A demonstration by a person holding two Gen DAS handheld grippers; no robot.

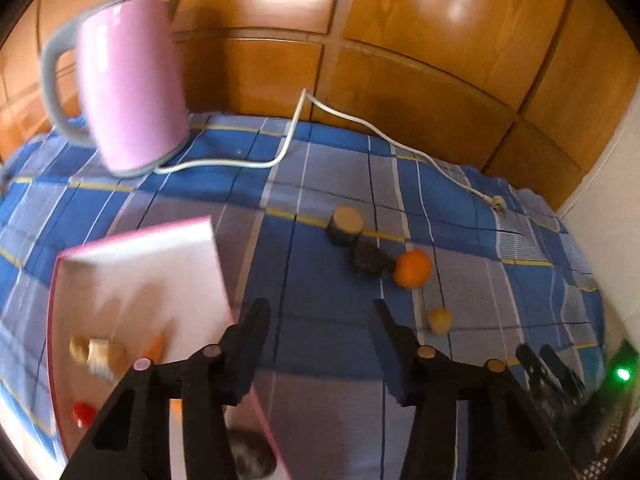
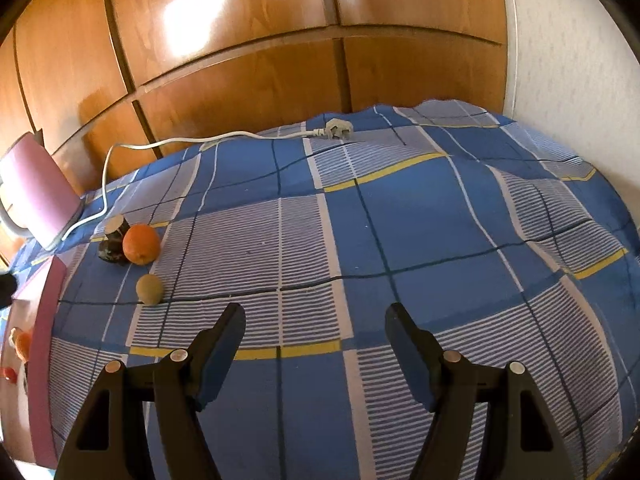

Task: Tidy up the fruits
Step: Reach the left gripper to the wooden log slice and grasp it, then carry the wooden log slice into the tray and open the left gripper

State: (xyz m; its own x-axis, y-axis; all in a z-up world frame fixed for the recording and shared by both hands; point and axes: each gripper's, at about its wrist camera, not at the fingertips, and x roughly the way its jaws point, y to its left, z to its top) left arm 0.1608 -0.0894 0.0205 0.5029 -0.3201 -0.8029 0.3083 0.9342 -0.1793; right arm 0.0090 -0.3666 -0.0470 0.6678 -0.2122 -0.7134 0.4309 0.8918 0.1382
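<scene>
An orange [image 1: 412,269] [image 2: 141,244] lies on the blue checked cloth next to a dark rough fruit [image 1: 369,260] [image 2: 110,251] and a cut fruit piece with a pale top [image 1: 345,225] [image 2: 116,226]. A small tan round fruit [image 1: 439,320] [image 2: 149,289] lies nearer. A pink-rimmed white tray [image 1: 132,272] [image 2: 42,320] holds several fruit pieces, among them a red one [image 1: 83,413]. My left gripper [image 1: 320,312] is open and empty beside the tray's right edge. My right gripper [image 2: 316,316] is open and empty over the cloth, right of the fruits.
A pink kettle [image 1: 130,80] [image 2: 36,192] stands at the back left, its white cord [image 1: 288,136] [image 2: 160,144] running to a plug [image 1: 498,203] [image 2: 338,129]. Wooden cupboard doors [image 2: 240,60] stand behind. A white wall [image 2: 580,60] is at the right.
</scene>
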